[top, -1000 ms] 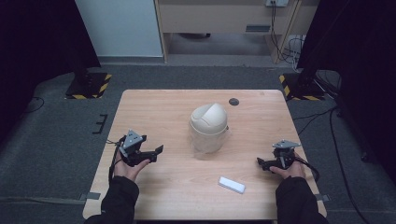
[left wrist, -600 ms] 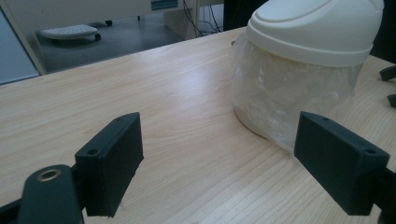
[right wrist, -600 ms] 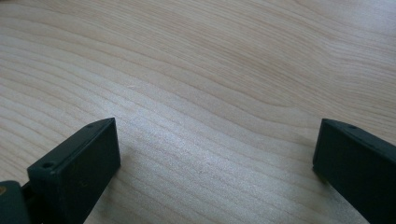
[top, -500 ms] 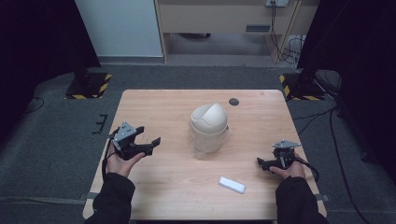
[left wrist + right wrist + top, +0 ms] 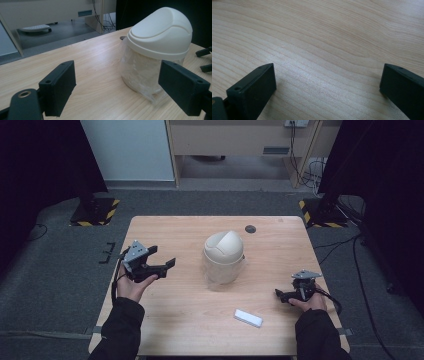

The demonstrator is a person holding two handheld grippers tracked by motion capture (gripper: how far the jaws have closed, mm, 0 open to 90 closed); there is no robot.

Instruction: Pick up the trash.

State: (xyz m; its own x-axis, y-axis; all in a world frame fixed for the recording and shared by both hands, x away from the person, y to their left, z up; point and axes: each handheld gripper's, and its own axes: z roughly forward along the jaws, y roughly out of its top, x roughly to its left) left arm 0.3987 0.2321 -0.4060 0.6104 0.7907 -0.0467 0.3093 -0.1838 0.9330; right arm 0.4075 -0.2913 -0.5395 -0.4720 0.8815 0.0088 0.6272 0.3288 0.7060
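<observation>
Left tool [image 5: 162, 266], jaws wide open and empty, points straight at the upright cream dome-lidded plastic bin [image 5: 224, 256] just ahead; right tool [image 5: 281, 295], open, empty, is farther.

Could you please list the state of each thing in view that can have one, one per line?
Left hand-held gripper: open, raised, aimed at the bin, holding nothing.
Right hand-held gripper: open, low over the table, holding nothing.
Small bin: upright, domed swing lid on and closed, clear liner fitted inside.
White block: lying flat, untouched.
</observation>
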